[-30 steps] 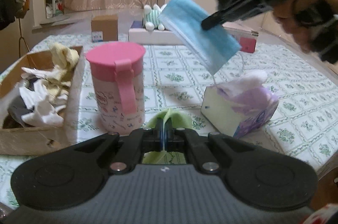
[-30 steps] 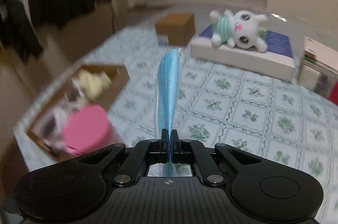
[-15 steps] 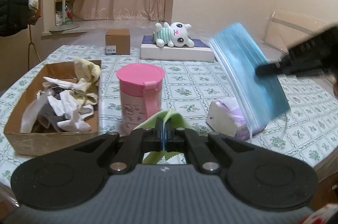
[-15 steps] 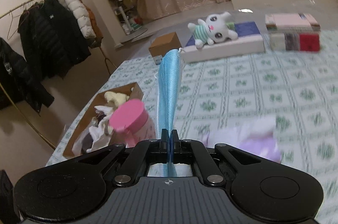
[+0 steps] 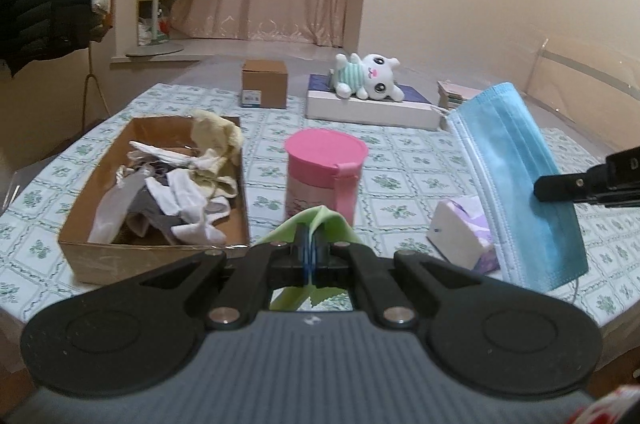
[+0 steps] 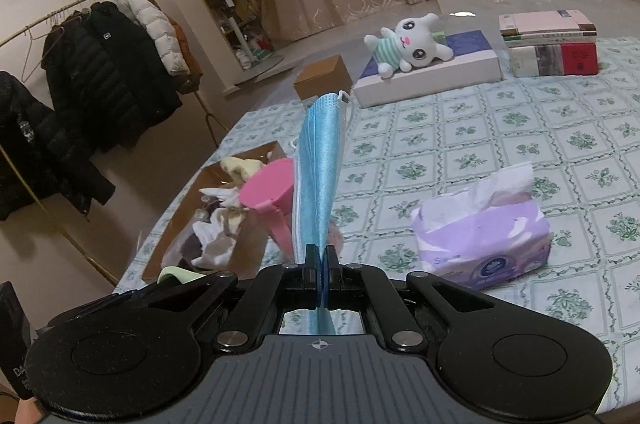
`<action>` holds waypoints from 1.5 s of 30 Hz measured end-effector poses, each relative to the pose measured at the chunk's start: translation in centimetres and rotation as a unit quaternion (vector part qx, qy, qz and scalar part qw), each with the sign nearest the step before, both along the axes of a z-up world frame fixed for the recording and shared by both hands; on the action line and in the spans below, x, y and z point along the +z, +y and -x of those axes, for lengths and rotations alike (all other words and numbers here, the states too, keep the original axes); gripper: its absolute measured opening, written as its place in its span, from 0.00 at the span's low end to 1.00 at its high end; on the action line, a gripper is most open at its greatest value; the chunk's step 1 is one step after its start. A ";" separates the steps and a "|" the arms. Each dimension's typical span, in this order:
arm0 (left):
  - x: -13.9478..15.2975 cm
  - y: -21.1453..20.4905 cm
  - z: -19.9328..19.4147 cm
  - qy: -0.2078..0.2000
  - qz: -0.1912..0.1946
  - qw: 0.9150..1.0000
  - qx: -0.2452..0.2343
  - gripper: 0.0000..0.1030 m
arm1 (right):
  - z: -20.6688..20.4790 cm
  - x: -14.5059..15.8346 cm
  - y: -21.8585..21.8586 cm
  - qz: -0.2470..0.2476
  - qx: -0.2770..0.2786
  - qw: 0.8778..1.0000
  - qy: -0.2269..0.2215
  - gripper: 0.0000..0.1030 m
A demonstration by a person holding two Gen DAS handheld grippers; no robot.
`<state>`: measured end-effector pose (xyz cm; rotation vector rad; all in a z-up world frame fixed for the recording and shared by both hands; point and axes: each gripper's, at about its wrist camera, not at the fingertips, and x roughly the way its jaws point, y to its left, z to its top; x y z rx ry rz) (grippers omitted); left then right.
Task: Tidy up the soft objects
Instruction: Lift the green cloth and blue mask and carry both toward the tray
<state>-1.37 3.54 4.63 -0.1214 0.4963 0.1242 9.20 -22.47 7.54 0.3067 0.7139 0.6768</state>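
Note:
My right gripper (image 6: 321, 256) is shut on a blue face mask (image 6: 320, 168), which stands edge-on ahead of it; in the left wrist view the same mask (image 5: 520, 184) hangs at the right, pinched by the right gripper's fingers (image 5: 560, 186). My left gripper (image 5: 307, 248) is shut on a light green cloth (image 5: 324, 224) that drapes over its tips. A cardboard box (image 5: 96, 256) of several socks and rags sits at the left of the table. A white plush rabbit (image 5: 370, 76) lies on a flat white box at the back.
A pink-lidded cup (image 5: 325, 168) stands just beyond the left gripper. A purple tissue pack (image 6: 484, 236) lies right of it. A small brown carton (image 5: 264, 84) and stacked books (image 6: 552, 44) sit at the far side. The table edge (image 5: 616, 316) is near at the right.
The right gripper with the blue mask has swung from above the cup and tissues to the right and lower. The left gripper has pulled back and risen, bringing more of the table into view.

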 end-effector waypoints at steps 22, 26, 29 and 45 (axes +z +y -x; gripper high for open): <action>2.9 9.5 0.1 -0.024 0.016 0.998 0.060 0.01 | -0.8 3.9 10.4 -0.011 0.086 0.995 -0.045 0.01; 3.7 12.6 -0.5 -0.024 0.010 0.997 0.072 0.01 | -2.1 4.1 15.0 -0.017 0.111 0.993 -0.046 0.01; 4.0 15.1 -1.1 -0.020 0.013 0.996 0.080 0.01 | -3.4 3.8 18.1 -0.020 0.128 0.991 -0.040 0.01; 3.3 23.5 -8.1 0.003 0.035 0.996 0.084 0.01 | -10.0 0.1 28.6 0.029 0.130 0.991 -0.026 0.01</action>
